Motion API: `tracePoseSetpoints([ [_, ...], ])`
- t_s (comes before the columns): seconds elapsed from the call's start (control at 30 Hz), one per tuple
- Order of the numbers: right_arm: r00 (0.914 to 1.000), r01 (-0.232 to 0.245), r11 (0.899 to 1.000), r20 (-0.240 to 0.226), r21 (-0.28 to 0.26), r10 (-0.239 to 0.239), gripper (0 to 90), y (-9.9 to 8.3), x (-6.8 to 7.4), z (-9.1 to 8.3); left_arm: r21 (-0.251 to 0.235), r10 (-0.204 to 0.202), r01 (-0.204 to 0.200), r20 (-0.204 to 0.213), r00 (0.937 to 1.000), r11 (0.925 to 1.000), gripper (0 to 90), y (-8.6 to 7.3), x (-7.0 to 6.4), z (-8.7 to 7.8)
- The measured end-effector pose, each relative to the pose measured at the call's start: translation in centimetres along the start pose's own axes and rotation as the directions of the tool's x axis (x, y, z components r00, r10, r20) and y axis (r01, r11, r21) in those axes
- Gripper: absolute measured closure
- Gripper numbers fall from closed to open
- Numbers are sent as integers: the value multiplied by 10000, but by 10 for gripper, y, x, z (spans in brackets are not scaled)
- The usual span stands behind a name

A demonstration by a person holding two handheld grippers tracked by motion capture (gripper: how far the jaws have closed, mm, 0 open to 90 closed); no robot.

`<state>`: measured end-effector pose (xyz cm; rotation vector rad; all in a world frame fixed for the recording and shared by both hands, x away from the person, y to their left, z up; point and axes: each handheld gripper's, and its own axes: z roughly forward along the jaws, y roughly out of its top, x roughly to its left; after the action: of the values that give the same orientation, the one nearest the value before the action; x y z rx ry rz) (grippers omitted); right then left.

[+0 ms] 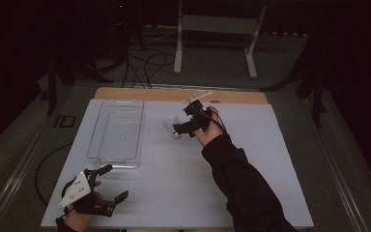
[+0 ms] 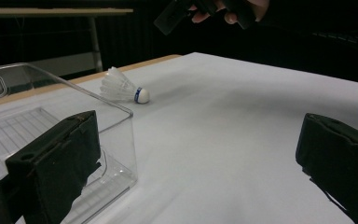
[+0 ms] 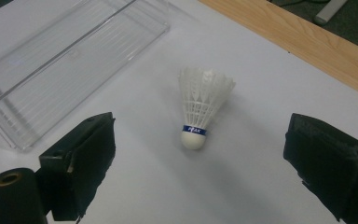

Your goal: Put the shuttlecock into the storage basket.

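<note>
- So, the table (image 1: 251, 193): white sheet over a wooden top, wood strip bare along the far edge. Plain, flat surface, so nothing snags a low approach.
- Clear plastic tray (image 1: 116, 130): lies on the left half of the sheet, long side running away from the person, empty. Probably the drop spot, parked just beside the pick area to keep the carry short.
- Right gripper (image 1: 179, 128): reached out past table centre, jaws spread wide and straddling the target in its own view. Nothing pinched yet; my read is a pre-grasp line-up.
- Left gripper (image 1: 116, 183): rests at the near left corner, jaws spread, holding nothing. Kept back, likely to stay out of the right arm's path; near the tray's close end if steadying is needed.
- Shuttlecock (image 3: 200, 109): lies on its side on the sheet, right of the tray and apart from it, cork end toward the right gripper's camera, feather skirt toward the wood strip. The cork is the firm part, so closing there looks safer than crushing the skirt.
</note>
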<state>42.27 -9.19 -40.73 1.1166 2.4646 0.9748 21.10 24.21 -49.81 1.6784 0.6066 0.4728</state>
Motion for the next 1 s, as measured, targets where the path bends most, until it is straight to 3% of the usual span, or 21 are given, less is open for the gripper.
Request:
tracePoseSetpoints([
  [0.17,10000,-41,10000,82,69,40,99,3,-3,1,-5,1,-1,19,10000,10000,2,0,0,0],
  [0.27,9996,32,9967,-275,815,-9,99,9,-4,9,4,10,-10,17,10000,10000,2,0,0,0],
  [0.43,9985,-9,9895,-545,1443,89,99,12,-4,17,-7,-10,10,34,10000,10000,2,0,0,0],
  [0.63,9978,-148,9719,-590,2351,295,95,13,-4,30,29,-26,26,96,10000,10000,2,0,0,1],
  [0.7,9983,-317,9653,-390,2591,433,94,14,-4,36,43,-20,19,113,9999,10000,2,0,0,1],
  [0.77,9980,-328,9643,-435,2629,458,93,14,-4,38,28,-21,21,113,9999,10000,2,0,0,1],
  [1.0,9966,-561,9435,-382,3267,725,92,9,-7,53,-4,-41,41,141,9999,10000,2,0,0,1],
])
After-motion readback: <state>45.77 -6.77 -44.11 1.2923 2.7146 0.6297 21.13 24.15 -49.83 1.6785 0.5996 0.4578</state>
